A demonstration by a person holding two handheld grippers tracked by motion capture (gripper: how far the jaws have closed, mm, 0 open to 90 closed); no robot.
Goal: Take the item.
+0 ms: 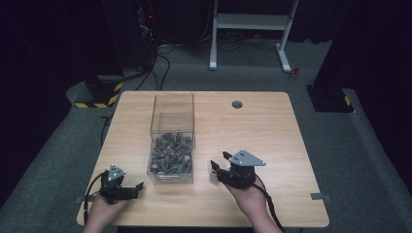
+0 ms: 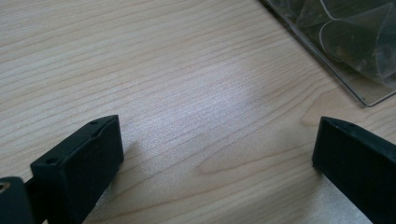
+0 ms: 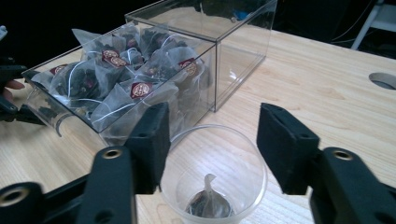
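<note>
One tea bag (image 3: 208, 201) already lies in the clear cup (image 3: 212, 173) beneath the open right gripper (image 3: 212, 140); the open left gripper (image 2: 217, 154) holds nothing beside the full box (image 3: 116, 84).

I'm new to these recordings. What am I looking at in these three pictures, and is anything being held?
No robot here: a person holds a hand-held tool with a two-jaw claw in each hand. The high view looks down on a wooden table; the left claw is at the lower left, the right claw near the middle. The other two pictures come from cameras riding on each claw, looking along its black jaws.

On the table stands a clear plastic box, its nearer half full of tea bags. Beside it is a clear cup with one tea bag inside.

The right claw's jaws stand open above the cup, apart from it. The left claw is open over bare wood. Nothing is held.
</note>
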